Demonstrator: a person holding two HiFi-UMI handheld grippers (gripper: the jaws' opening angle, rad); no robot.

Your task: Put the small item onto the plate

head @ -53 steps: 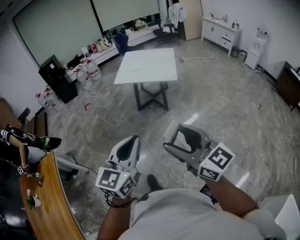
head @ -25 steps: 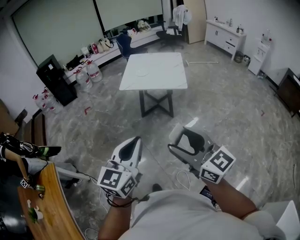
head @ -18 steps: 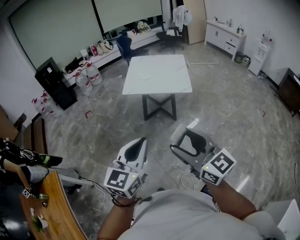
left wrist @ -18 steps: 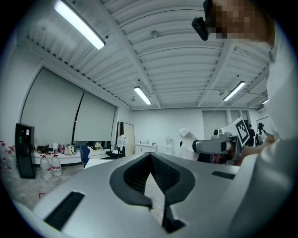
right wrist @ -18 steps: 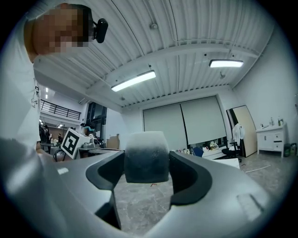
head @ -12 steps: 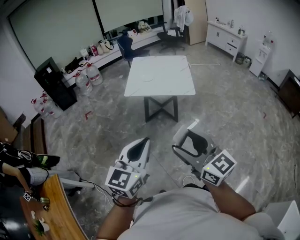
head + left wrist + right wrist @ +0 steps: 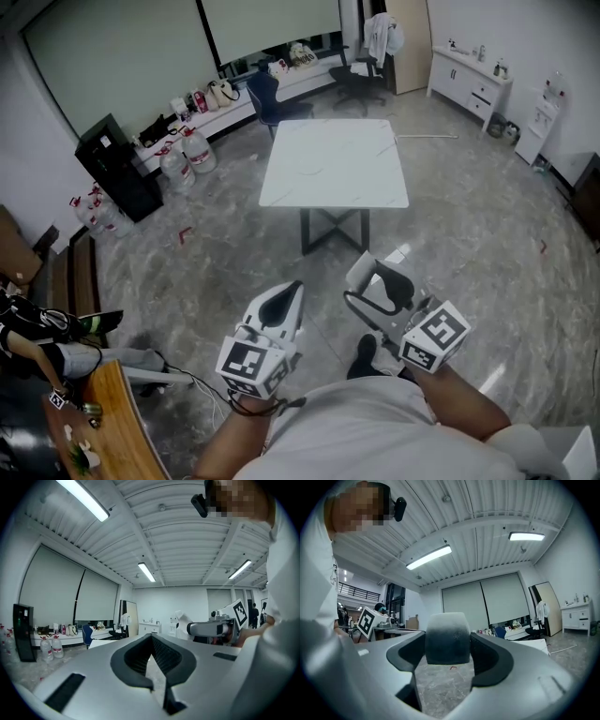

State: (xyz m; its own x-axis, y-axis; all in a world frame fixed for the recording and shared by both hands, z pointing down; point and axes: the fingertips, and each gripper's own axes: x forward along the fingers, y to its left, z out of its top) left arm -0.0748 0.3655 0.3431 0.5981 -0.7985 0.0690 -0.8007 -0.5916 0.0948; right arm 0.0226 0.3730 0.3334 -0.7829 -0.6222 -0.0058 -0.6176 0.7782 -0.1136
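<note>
My right gripper (image 7: 372, 274) is held in front of the person's chest, shut on a small pale, rounded item (image 7: 447, 638) that fills the gap between its jaws. The same item shows as a white patch (image 7: 374, 285) in the head view. My left gripper (image 7: 287, 291) is held beside it on the left, its tips (image 7: 151, 637) meeting with nothing between them. A white square table (image 7: 335, 165) stands ahead across the floor. I cannot make out a plate on it at this distance.
Grey marble floor (image 7: 216, 253) lies between me and the table. Water jugs (image 7: 186, 150) and a black cabinet (image 7: 111, 167) line the left wall. A wooden counter (image 7: 108, 431) is at the lower left. White cabinets (image 7: 473, 80) stand at the far right.
The table has come closer and shifted right in the head view as the person walks toward it. Both grippers keep the same pose and hold.
</note>
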